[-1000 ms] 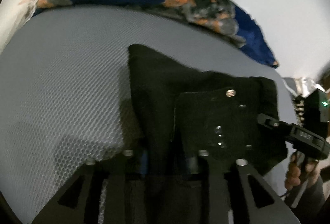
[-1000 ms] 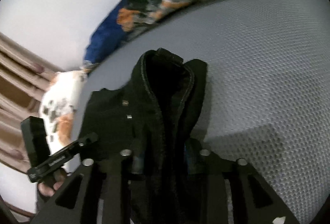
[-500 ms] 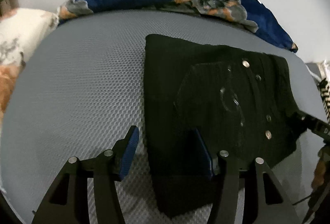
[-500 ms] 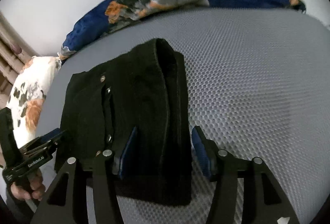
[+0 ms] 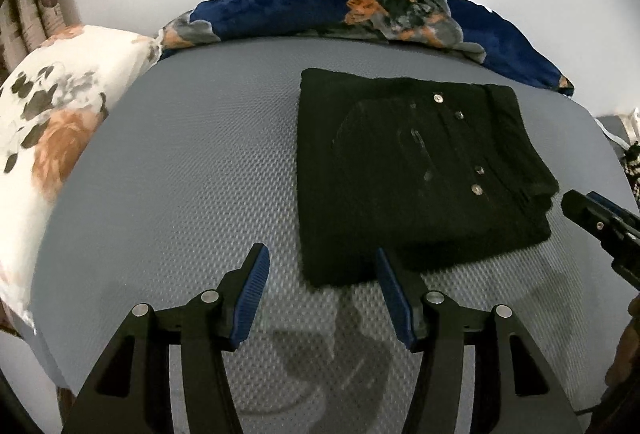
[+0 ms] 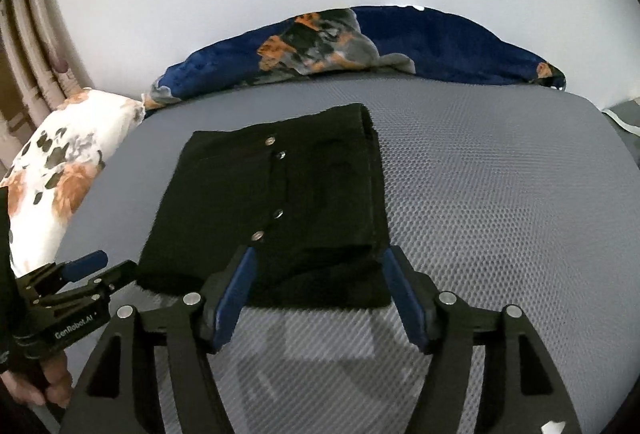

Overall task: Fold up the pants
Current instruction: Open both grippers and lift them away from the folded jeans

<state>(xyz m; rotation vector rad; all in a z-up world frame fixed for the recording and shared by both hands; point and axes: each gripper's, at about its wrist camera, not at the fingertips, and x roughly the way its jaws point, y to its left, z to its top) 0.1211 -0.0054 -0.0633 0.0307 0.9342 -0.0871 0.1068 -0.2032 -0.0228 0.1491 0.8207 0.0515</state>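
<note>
Left wrist view shows the left gripper (image 5: 320, 270) with its jaws spread wide and nothing between them, its blue-padded fingers (image 5: 252, 286) raised over the grey mesh mattress (image 5: 180, 174). The near left corner of the black pants (image 5: 404, 170) shows between the finger tips, though whether the right finger touches the cloth cannot be told. The pants lie folded into a compact rectangle on the mattress, toward its right half, with silver rivets facing up. At the right edge of this view the right gripper (image 5: 600, 222) sits just beside the pants' right side.

Right wrist view has the right gripper (image 6: 318, 274) also wide open and empty, its fingers framing the near right corner of the pants (image 6: 280, 202). The left gripper (image 6: 96, 270) appears at the left, near the fold's near left corner, held in a hand (image 6: 40, 382).

A blue patterned blanket (image 6: 360, 46) is bunched along the mattress's far edge, and a white floral pillow (image 5: 52, 138) rests at its left edge.
</note>
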